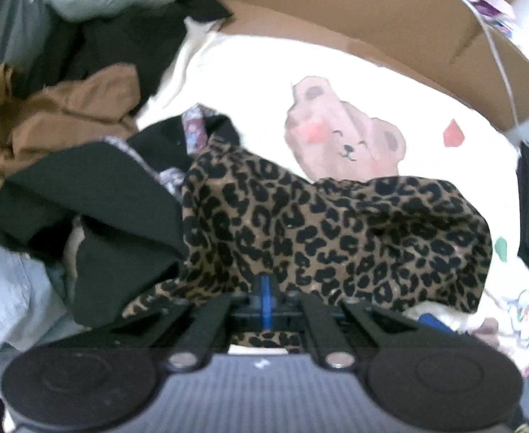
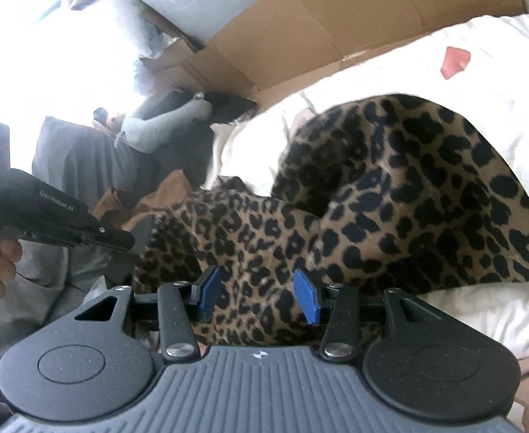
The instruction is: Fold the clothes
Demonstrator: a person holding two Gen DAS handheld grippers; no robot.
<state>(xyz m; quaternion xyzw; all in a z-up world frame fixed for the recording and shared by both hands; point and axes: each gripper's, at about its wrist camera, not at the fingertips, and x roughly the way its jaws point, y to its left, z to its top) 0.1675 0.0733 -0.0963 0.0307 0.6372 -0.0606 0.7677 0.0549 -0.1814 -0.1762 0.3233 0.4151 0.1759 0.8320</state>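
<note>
Left hand-held gripper (image 1: 264, 288): blue pads pinched shut on leopard cloth (image 1: 336, 227), which drapes over the bear sheet (image 1: 250, 83) beside a heap of dark clothes (image 1: 95, 195). Right hand-held gripper (image 2: 257, 290): jaws half open, cloth between the pads, apparently ungripped. Risk: lifting by one pinch could let the cloth sag and bunch.
</note>
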